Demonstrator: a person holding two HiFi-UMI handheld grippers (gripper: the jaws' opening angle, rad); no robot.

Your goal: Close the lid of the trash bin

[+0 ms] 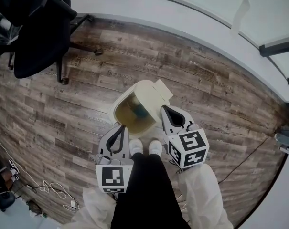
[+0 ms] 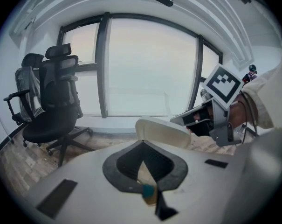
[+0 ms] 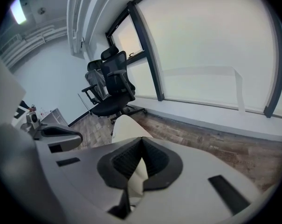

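A cream trash bin (image 1: 119, 109) stands on the wood floor just in front of the person's white shoes (image 1: 145, 147), its mouth showing something teal inside. Its lid (image 1: 145, 90) stands raised at the far side. My left gripper (image 1: 121, 127) hovers at the bin's near left rim, jaws shut and holding nothing. My right gripper (image 1: 164, 109) is beside the bin's right rim, close to the lid's hinge, also shut and holding nothing. The lid (image 2: 162, 132) rises just past my left gripper (image 2: 143, 143), and the lid (image 3: 127, 127) also shows beyond my right gripper (image 3: 141, 139).
Black office chairs (image 1: 38, 35) stand on the floor at the far left. White cables (image 1: 49, 188) lie at the near left. A white wall base with windows (image 1: 201, 27) runs behind the bin. A black cable (image 1: 244, 159) crosses the floor on the right.
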